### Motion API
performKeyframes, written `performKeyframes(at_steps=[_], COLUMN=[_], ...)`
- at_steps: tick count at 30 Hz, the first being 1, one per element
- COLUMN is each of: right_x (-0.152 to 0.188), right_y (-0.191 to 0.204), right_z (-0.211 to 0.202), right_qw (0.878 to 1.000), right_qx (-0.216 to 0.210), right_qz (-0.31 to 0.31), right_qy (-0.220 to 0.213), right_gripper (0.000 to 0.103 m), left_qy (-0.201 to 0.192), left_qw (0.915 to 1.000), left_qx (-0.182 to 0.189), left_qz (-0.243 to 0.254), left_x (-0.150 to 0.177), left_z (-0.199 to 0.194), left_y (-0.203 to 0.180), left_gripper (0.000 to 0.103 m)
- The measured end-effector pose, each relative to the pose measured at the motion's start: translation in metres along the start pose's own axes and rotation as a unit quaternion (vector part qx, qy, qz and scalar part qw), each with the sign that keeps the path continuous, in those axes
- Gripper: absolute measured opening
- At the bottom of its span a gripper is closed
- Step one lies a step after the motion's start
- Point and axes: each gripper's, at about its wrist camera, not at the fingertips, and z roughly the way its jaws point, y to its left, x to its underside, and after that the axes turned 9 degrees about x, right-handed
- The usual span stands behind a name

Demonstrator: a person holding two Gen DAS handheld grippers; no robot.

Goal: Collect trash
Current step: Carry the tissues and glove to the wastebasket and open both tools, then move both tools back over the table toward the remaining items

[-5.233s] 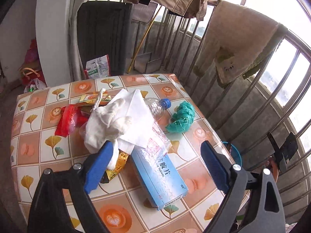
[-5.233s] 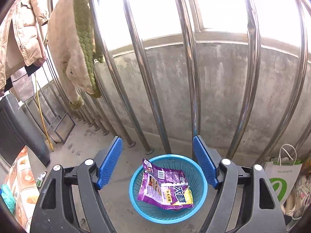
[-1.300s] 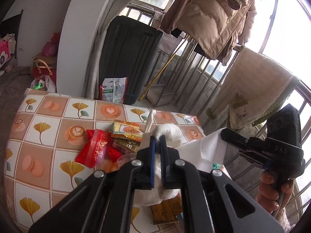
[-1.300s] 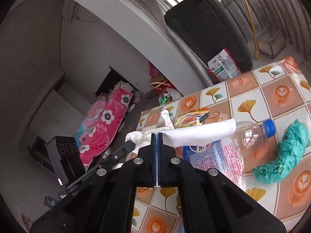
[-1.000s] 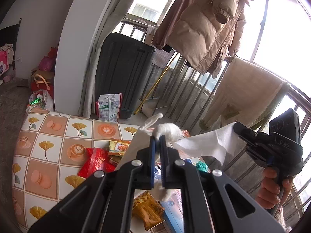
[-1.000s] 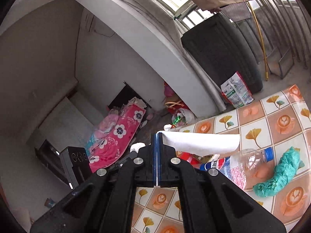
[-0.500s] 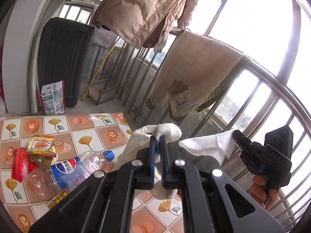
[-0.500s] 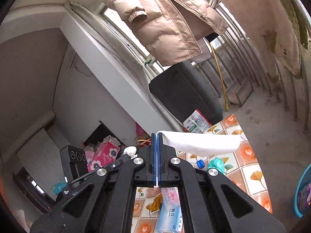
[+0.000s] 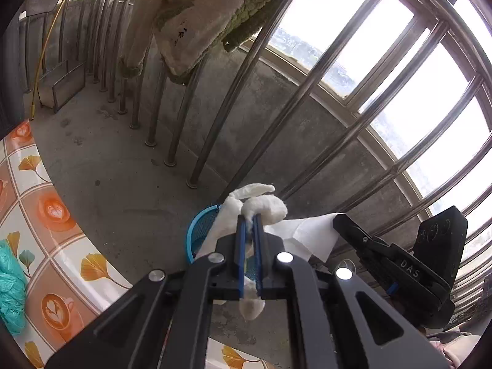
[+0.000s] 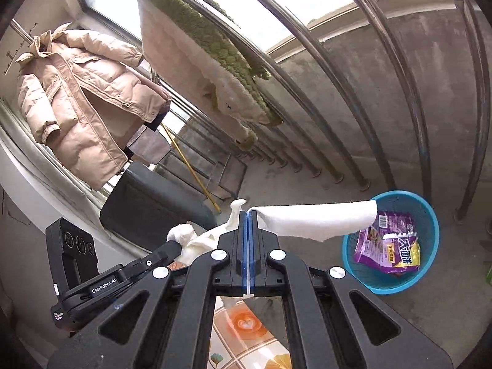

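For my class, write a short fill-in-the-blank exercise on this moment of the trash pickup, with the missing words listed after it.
1. Both the left gripper and the right gripper are shut on white ____.
2. The trash basket on the floor is coloured ____.
3. Inside the basket lies a ____ snack wrapper.
4. The teal plastic bag lies on the ____.

Missing words: tissue paper; blue; purple; table

My grippers (image 9: 249, 224) (image 10: 248, 215) are black, blue-padded, silver-screwed; "GenRobot.AI" lettering sits at eight o'clock.
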Motion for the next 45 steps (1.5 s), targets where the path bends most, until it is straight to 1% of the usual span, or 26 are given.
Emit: performKeyframes(at_steps=[2,3,6,7,10,12,14,15,16,17,18,19,21,22,26,27,32,33,35,36,38,40,41,43,44,45], right_x=[-0.002,-0.002,-0.001,0.0,0.001,0.0,0.0,0.002,0.003,0.005,0.008,0.01,0.015,0.017,0.02,0.021,0.025,0.027,0.032,0.036,0.046,0.058,0.064,0.079,0.085,0.093], right_y=[-0.025,-0.036,-0.065,-0.076,-0.103,-0.12,-0.135,-0.143,-0.15,-0.156,-0.16,-0.164,-0.17,-0.172,-0.177,-0.178,-0.171,-0.17,-0.165,-0.162,-0.156,-0.154,-0.157,-0.166,-0.171,-0.178], right_z=[0.017,0.025,0.053,0.061,0.084,0.1,0.116,0.127,0.136,0.145,0.15,0.156,0.163,0.164,0.159,0.159,0.16,0.165,0.178,0.189,0.217,0.249,0.266,0.3,0.312,0.326], right_qw=[0.999,0.998,0.995,0.993,0.988,0.986,0.983,0.982,0.979,0.975,0.971,0.969,0.965,0.964,0.964,0.964,0.965,0.964,0.962,0.959,0.95,0.935,0.927,0.905,0.894,0.88], right_qx=[0.037,0.048,0.084,0.096,0.121,0.125,0.128,0.129,0.14,0.154,0.17,0.182,0.196,0.2,0.204,0.206,0.209,0.21,0.215,0.222,0.242,0.267,0.278,0.307,0.321,0.336], right_qz=[0.019,0.031,0.048,0.051,0.071,0.085,0.094,0.091,0.09,0.09,0.085,0.074,0.061,0.061,0.067,0.065,0.052,0.046,0.029,0.014,-0.034,-0.082,-0.099,-0.123,-0.134,-0.145], right_qy=[0.006,0.011,0.032,0.039,0.057,0.074,0.088,0.103,0.12,0.131,0.141,0.151,0.165,0.167,0.158,0.157,0.152,0.154,0.166,0.173,0.194,0.217,0.232,0.268,0.282,0.302], right_gripper=[0.0,0.0,0.0,0.0,0.0,0.002,0.005,0.015,0.033,0.04,0.046,0.047,0.047,0.047,0.047,0.047,0.046,0.043,0.041,0.041,0.041,0.04,0.04,0.039,0.039,0.039], left_qy=[0.031,0.049,0.086,0.089,0.116,0.126,0.144,0.152,0.159,0.165,0.163,0.153,0.141,0.135,0.112,0.1,0.057,0.049,0.04,0.032,0.023,0.019,0.016,0.006,0.003,-0.006], left_qw=[0.9995,0.9988,0.9961,0.9958,0.9929,0.9917,0.9892,0.9879,0.9867,0.9855,0.9855,0.9867,0.9883,0.9893,0.9927,0.9941,0.9972,0.9971,0.9969,0.996,0.9945,0.9934,0.9925,0.9903,0.9897,0.9876], left_qx=[-0.002,-0.002,-0.005,-0.005,-0.007,-0.008,-0.011,-0.015,-0.019,-0.026,-0.029,-0.034,-0.026,-0.021,-0.022,-0.024,-0.046,-0.057,-0.067,-0.08,-0.096,-0.103,-0.111,-0.129,-0.134,-0.15], left_qz=[-0.002,-0.004,-0.019,-0.021,-0.022,-0.025,-0.026,-0.026,-0.028,-0.033,-0.035,-0.043,-0.051,-0.052,-0.04,-0.035,-0.013,-0.001,0.013,0.024,0.037,0.047,0.05,0.051,0.05,0.045], left_x=[0.0,0.0,-0.002,-0.002,-0.005,-0.007,-0.005,-0.002,-0.001,0.0,0.0,-0.003,-0.008,-0.01,-0.021,-0.026,-0.039,-0.041,-0.042,-0.038,-0.032,-0.025,-0.017,-0.004,-0.001,0.009], left_z=[0.04,0.059,0.104,0.11,0.15,0.165,0.187,0.195,0.201,0.208,0.209,0.208,0.203,0.199,0.181,0.172,0.116,0.096,0.068,0.042,0.004,-0.028,-0.055,-0.099,-0.109,-0.142], left_y=[0.003,0.006,0.015,0.016,0.021,0.024,0.027,0.03,0.033,0.037,0.039,0.045,0.047,0.047,0.038,0.033,0.014,0.007,0.002,-0.003,-0.005,-0.005,-0.003,0.006,0.008,0.019], left_gripper=[0.004,0.004,0.004,0.004,0.005,0.005,0.01,0.021,0.035,0.039,0.043,0.045,0.048,0.049,0.05,0.053,0.063,0.065,0.07,0.073,0.075,0.077,0.078,0.08,0.08,0.081])
